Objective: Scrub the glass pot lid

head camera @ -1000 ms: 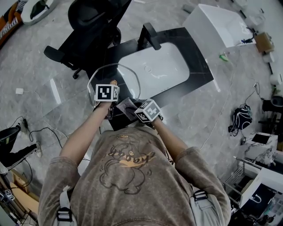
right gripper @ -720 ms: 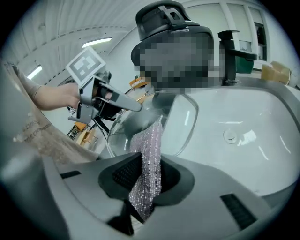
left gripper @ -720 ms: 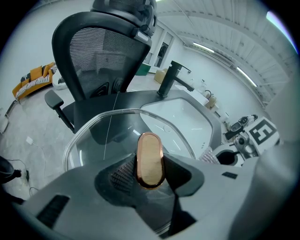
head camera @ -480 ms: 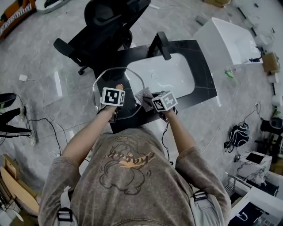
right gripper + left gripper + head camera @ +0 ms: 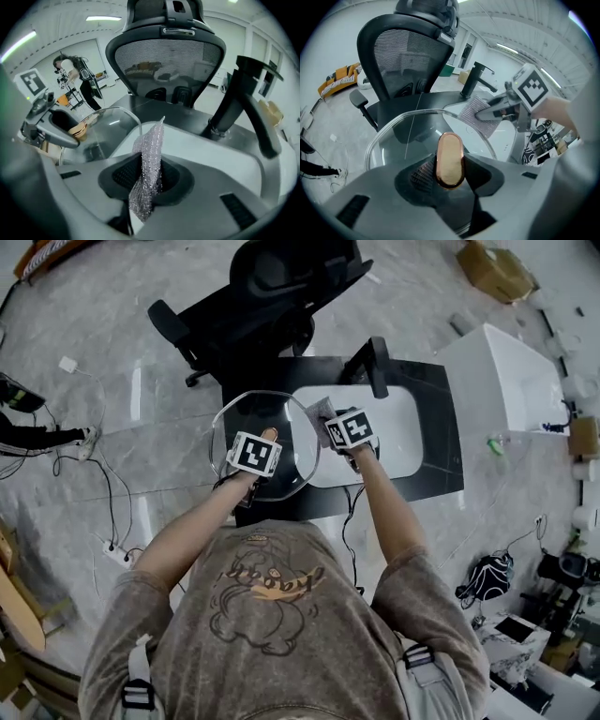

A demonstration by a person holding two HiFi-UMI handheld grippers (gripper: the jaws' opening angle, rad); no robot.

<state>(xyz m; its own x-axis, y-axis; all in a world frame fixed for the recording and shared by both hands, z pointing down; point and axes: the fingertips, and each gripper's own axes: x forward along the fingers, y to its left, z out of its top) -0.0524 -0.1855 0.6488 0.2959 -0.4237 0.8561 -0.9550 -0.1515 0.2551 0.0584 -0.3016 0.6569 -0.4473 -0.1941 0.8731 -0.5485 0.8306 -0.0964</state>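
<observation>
Counter (image 5: 437, 432) overhead, lid knob (image 5: 450, 159), cloth (image 5: 147, 173) close-up

Left of the sink (image 5: 401, 437), the left gripper (image 5: 265, 440) hides the near rim of the glass pot lid (image 5: 251, 416); the right gripper (image 5: 334, 423) covers most of the scouring cloth (image 5: 317, 410).

We see the left gripper (image 5: 452, 174) clamped on the copper knob (image 5: 450, 157) of the glass lid (image 5: 405, 136); at the lid's far edge, the right gripper (image 5: 490, 111) holds a scrub cloth (image 5: 474, 108).
</observation>
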